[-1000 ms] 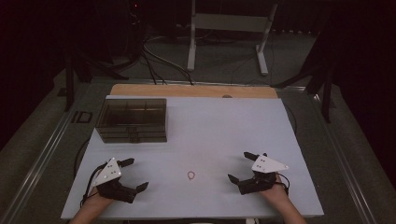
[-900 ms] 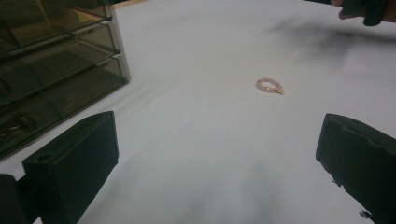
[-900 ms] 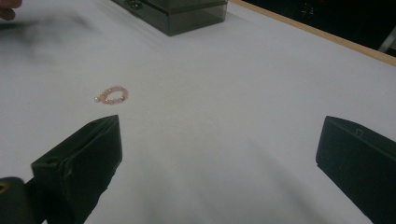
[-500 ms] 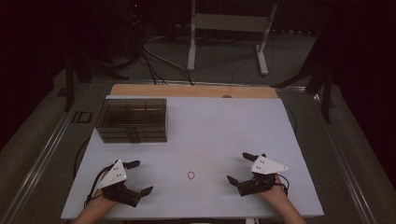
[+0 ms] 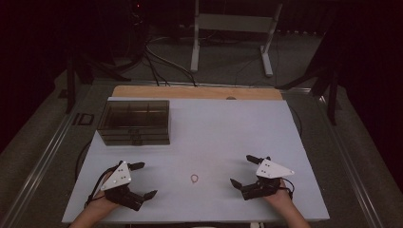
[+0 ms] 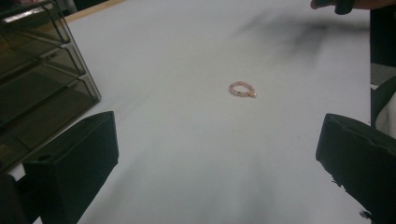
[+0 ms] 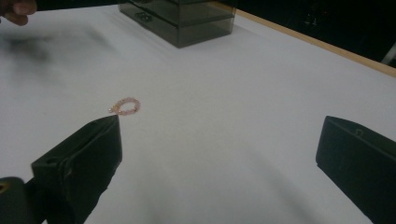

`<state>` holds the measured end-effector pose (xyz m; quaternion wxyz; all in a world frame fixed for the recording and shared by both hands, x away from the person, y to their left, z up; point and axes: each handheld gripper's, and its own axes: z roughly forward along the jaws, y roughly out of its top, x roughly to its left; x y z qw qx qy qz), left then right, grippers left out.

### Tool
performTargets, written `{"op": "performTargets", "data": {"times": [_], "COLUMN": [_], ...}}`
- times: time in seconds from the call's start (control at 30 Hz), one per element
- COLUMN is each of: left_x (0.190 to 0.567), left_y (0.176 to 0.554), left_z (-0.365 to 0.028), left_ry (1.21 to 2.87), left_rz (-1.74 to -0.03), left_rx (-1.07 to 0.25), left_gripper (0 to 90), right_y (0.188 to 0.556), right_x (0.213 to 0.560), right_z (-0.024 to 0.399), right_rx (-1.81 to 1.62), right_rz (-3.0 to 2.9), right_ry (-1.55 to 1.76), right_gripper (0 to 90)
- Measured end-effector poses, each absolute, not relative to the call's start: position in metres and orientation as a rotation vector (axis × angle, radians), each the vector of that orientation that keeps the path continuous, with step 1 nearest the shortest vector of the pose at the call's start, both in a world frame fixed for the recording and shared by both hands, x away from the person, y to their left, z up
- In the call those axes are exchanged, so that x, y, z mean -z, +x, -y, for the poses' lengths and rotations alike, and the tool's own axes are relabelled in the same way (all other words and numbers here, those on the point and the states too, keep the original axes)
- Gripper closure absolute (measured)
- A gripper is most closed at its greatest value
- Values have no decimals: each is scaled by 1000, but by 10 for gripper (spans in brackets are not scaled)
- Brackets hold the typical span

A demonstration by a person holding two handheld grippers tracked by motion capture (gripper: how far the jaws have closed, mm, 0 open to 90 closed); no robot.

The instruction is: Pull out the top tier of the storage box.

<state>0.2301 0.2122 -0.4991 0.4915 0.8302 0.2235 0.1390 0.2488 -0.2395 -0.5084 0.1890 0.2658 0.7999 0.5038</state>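
On the table, one bracelet, one drawer box

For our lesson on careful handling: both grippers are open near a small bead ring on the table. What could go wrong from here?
1. The bead ring is tiny and lies flat on the white table; the wide black jaws of the left gripper may push it away instead of pinching it.
2. If the right gripper closes in too, the two could collide over it.

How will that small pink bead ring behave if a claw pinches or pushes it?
The bead ring looks tiny and thin, so probably very light and apt to slide on the smooth white table. Lying flat, it seems unlikely to roll. Its beaded loop may flex or slip from wide pads.
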Motion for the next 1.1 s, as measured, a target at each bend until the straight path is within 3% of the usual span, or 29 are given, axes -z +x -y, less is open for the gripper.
{"op": "performTargets", "data": {"times": [1.1], "left_x": [459], "left_y": [251], "left_z": [-232], "left_ry": [2100], "left_rz": [-504], "left_rx": [-582], "left_gripper": [0], "right_y": [250], "right_x": [509], "right_z": [237], "right_rx": [-1455], "right_rz": [-2273], "right_ry": [758], "right_gripper": [7]}}
